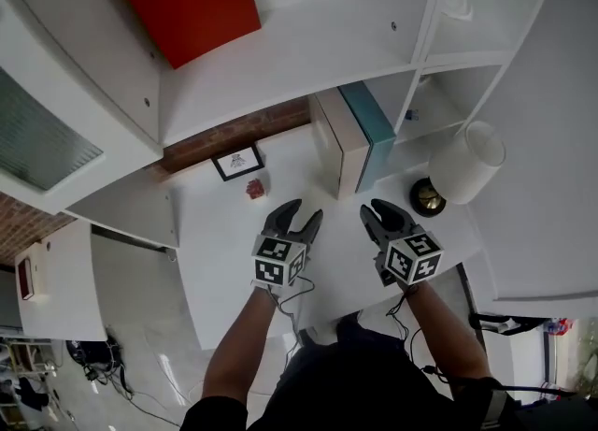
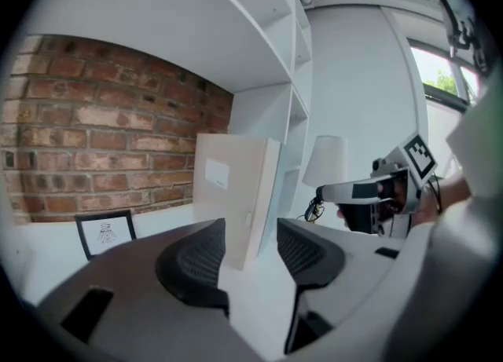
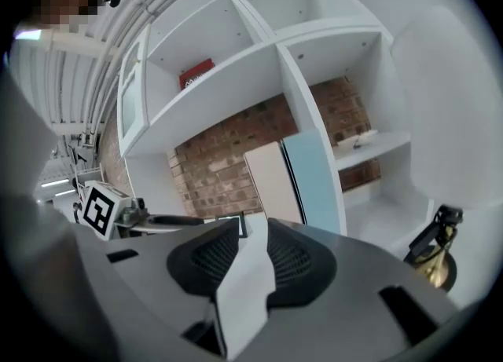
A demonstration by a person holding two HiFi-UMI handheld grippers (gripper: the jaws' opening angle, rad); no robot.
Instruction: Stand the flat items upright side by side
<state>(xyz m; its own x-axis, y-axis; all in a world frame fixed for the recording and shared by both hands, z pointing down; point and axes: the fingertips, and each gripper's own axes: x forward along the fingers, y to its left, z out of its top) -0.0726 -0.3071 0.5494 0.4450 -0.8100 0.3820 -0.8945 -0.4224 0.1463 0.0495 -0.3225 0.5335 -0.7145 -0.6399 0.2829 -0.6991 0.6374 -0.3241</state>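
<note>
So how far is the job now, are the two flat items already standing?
Done, it seems: the beige item and the teal item stand upright side by side on the white shelf. In hand: nothing; the left gripper and the right gripper are open, empty and apart from them. Left: probably nothing, as no item lies flat on this shelf.

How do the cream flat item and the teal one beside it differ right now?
The cream item is pale beige; the teal item is blue-green. The cream item stands on the open side, the teal item next to the white divider. Both stand upright, side by side.
</note>
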